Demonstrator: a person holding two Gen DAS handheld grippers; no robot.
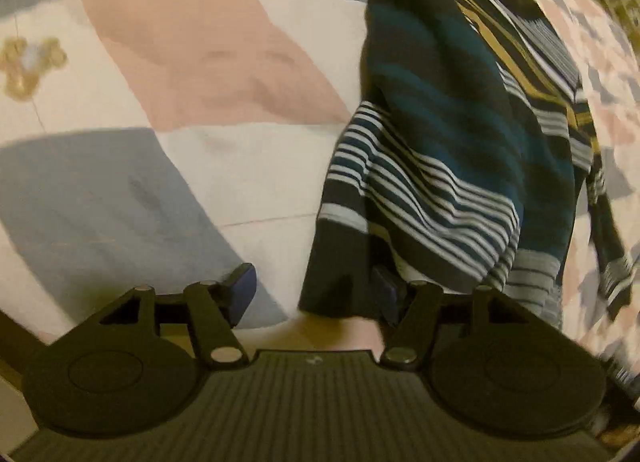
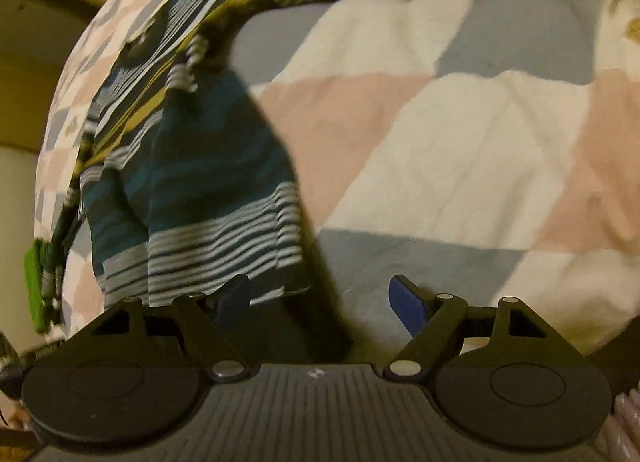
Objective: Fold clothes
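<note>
Left gripper jaws wide apart, right finger against dark hem of striped garment, nothing pinched. Right gripper likewise spread, left finger touching same garment, hem between fingers but not clamped. Garment in right half of left view, left half of right view, on checked bedcover, rumpled, not folded. Step judged: taking hem. Next needs both closing on edge.

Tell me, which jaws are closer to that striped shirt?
Neither clearly. The striped shirt lies against one finger of the open left gripper; it lies likewise across the open right gripper.
</note>
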